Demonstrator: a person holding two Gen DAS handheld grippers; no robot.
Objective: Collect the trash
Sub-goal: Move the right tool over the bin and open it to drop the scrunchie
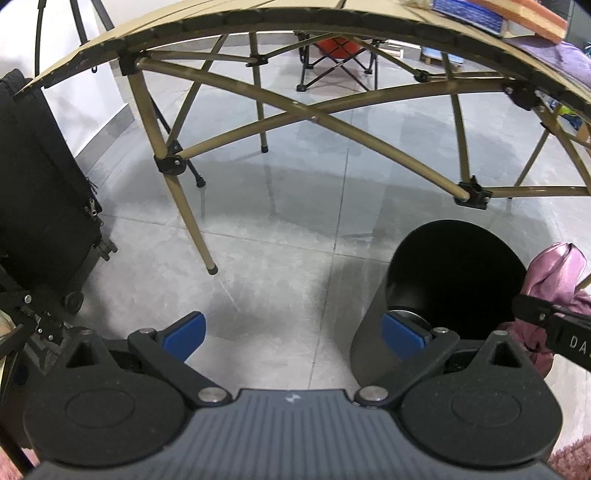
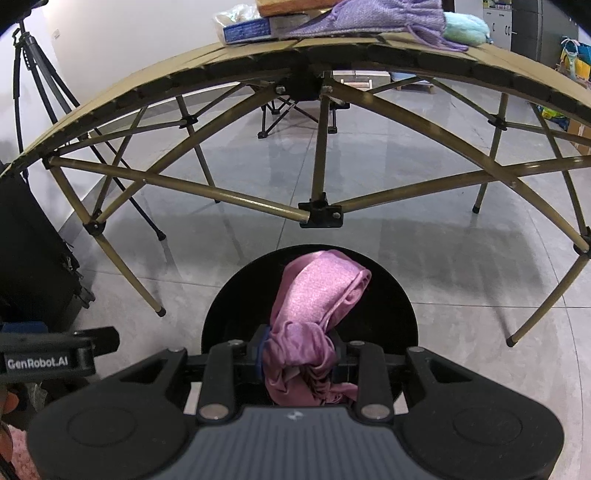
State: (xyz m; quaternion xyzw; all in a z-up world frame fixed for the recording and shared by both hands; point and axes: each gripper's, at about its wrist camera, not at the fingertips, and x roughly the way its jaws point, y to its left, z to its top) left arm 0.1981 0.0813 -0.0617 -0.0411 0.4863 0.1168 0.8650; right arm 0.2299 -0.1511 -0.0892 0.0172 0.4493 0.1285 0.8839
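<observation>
**Jaws over the bin: right pinches cloth, left spread empty**

Jaws of the right gripper [image 2: 299,354] are pressed together on a bunched pink cloth [image 2: 314,314], whose loose end stands up above them. It hangs right over the dark mouth of the black bin [image 2: 221,317] on the grey tiled floor [image 2: 461,258]. The left gripper [image 1: 291,332] has its jaws spread wide with nothing between them; one blue pad [image 1: 400,334] sits at the bin's [image 1: 454,280] near rim, the other over bare floor [image 1: 258,221]. From the left, the cloth [image 1: 554,273] shows just beyond the bin. A folding table [image 2: 147,92] stands behind, carrying a purple knit [image 2: 388,18] and a box [image 2: 247,29]. A black case [image 1: 37,184] sits at the left.
</observation>
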